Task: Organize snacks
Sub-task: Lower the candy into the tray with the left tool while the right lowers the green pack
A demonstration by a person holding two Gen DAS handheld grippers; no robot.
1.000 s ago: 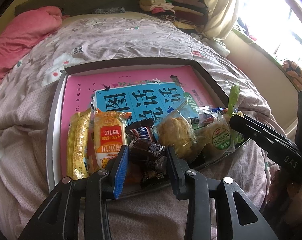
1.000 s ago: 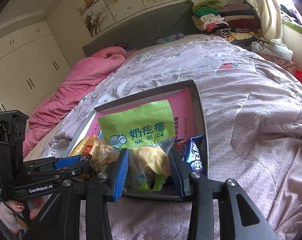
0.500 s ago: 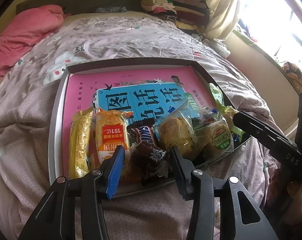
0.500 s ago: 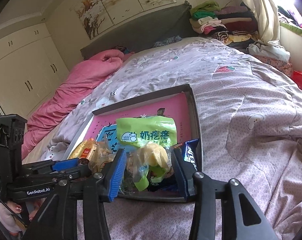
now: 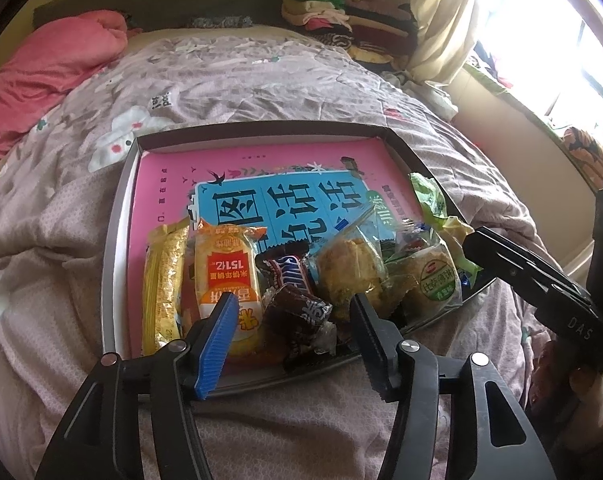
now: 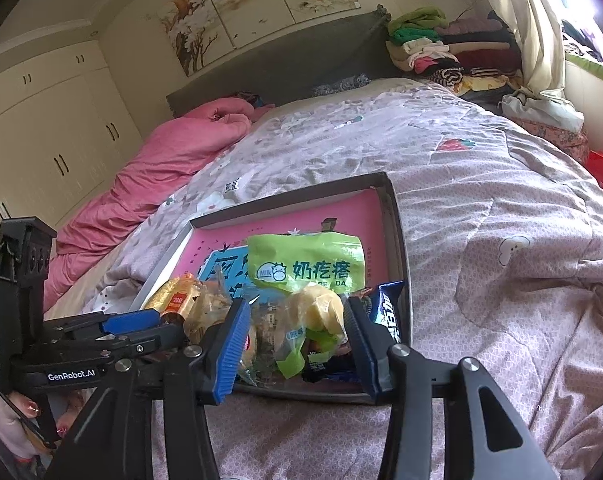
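Lower centre, our left gripper [image 5: 293,320] has just been opening, jaws apart around the brown candy [image 5: 297,312]; right gripper [image 6: 295,332] (green pouch [image 6: 305,268] between) likewise apart.

Far half of tray [image 5: 261,136]: open pink book cover [image 5: 173,184], room to pass.
Near edge: crowded with snack packets [image 5: 225,268].
Quilt [image 6: 501,208] on my right: clear.

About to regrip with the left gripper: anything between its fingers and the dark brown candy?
Nothing visible: the dark brown candy lies directly between the left gripper's spread fingers, which have just been opening.
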